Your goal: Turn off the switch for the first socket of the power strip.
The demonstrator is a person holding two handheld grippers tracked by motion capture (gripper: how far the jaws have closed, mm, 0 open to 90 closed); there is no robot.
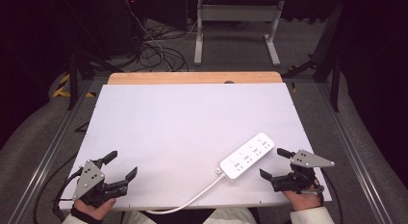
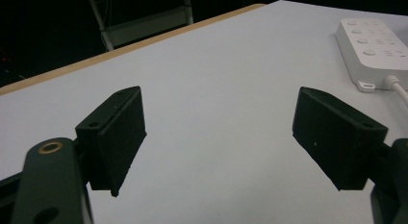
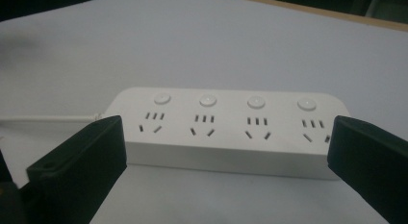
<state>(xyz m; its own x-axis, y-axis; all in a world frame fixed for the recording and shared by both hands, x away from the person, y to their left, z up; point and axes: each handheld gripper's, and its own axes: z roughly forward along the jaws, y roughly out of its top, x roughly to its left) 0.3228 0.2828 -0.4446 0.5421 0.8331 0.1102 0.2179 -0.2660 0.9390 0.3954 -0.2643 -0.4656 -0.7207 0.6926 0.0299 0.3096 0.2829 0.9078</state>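
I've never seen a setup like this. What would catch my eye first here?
Probably the white power strip, lying at an angle near the right front of the white table, its cord trailing off the near edge. Next, the two black hand-held claws: the right claw sits just beside the strip, jaws spread wide toward it without touching, and the left claw waits open at the front left corner.

Power strip (image 3: 226,132) smooth white plastic; jaws matt black; tabletop (image 1: 183,123) matt white.
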